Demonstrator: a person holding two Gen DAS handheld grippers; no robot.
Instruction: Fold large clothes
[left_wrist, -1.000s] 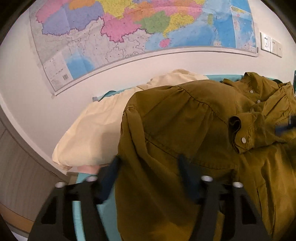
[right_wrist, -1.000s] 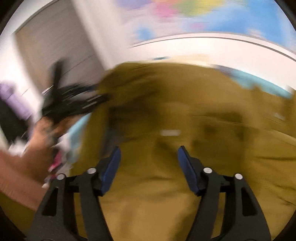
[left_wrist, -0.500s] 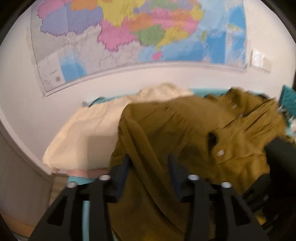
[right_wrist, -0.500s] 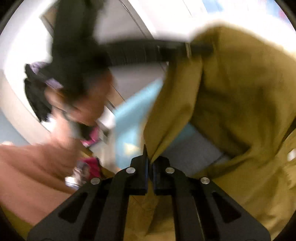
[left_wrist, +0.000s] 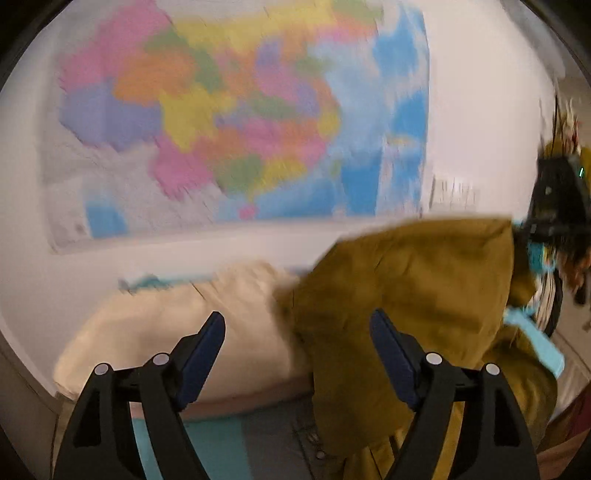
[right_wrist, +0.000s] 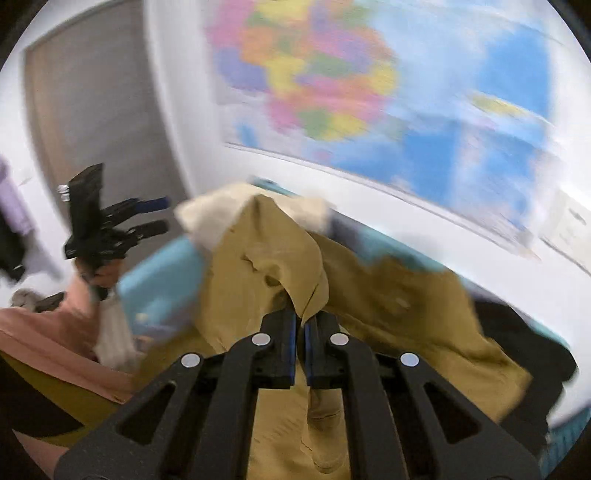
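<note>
An olive-brown button shirt (right_wrist: 388, 306) lies bunched on the teal table cover (right_wrist: 159, 280), with one fold pulled up. My right gripper (right_wrist: 301, 317) is shut on that raised fold. In the left wrist view the shirt (left_wrist: 424, 295) hangs lifted at the right. My left gripper (left_wrist: 295, 321) is opening its jaws wide. Nothing is pinched between them, and the shirt's edge lies just beyond the right finger. From the right wrist view, the left gripper (right_wrist: 159, 216) is up at the left, away from the shirt, in a person's hand.
A cream garment (left_wrist: 166, 332) lies folded at the table's back left, partly under the shirt. A dark garment (right_wrist: 517, 332) sits at the right. A coloured wall map (left_wrist: 240, 129) hangs behind the table, and a grey door (right_wrist: 92, 110) stands at the left. A pink sleeve (right_wrist: 44, 339) reaches in low left.
My right gripper went from open over the shirt to shut on a fold and lifted it. The left jaws spread wider and rose, and the shirt no longer lies between them.
</note>
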